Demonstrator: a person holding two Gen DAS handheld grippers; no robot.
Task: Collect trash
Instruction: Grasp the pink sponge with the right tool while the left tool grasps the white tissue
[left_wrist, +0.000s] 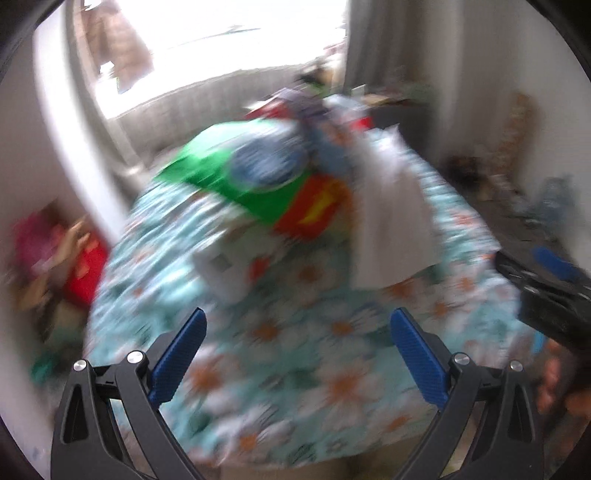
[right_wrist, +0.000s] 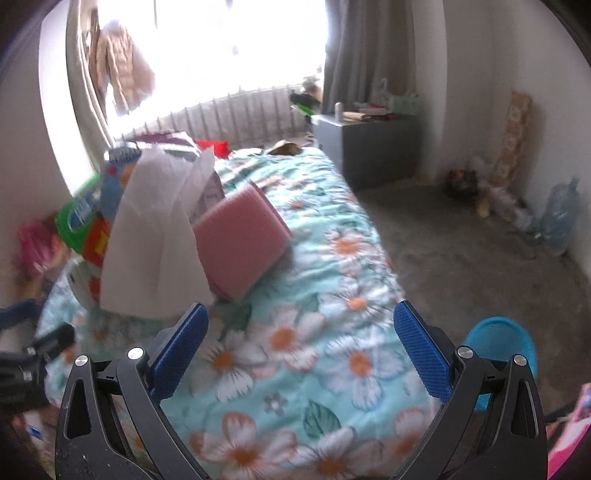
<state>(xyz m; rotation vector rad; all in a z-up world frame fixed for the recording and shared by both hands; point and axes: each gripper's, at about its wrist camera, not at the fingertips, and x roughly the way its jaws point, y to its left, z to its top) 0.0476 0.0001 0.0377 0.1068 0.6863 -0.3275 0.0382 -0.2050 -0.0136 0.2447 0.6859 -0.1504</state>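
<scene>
A pile of trash lies on the floral bedspread (right_wrist: 317, 325): a white tissue sheet (right_wrist: 155, 236), a green, blue and red package (right_wrist: 83, 218), and a pink box (right_wrist: 240, 236). In the blurred left wrist view the package (left_wrist: 258, 181) and the white sheet (left_wrist: 395, 218) lie ahead on the bedspread (left_wrist: 295, 354), with a white carton (left_wrist: 229, 269) nearer. My left gripper (left_wrist: 298, 354) is open and empty above the bed. My right gripper (right_wrist: 301, 347) is open and empty, just short of the tissue. The right gripper also shows in the left wrist view (left_wrist: 546, 291).
A blue bin (right_wrist: 498, 354) stands on the floor right of the bed. A grey dresser (right_wrist: 365, 147) stands beyond the bed by the curtain. A water jug (right_wrist: 561, 221) and clutter line the right wall. Red and pink items (left_wrist: 74, 266) lie left of the bed.
</scene>
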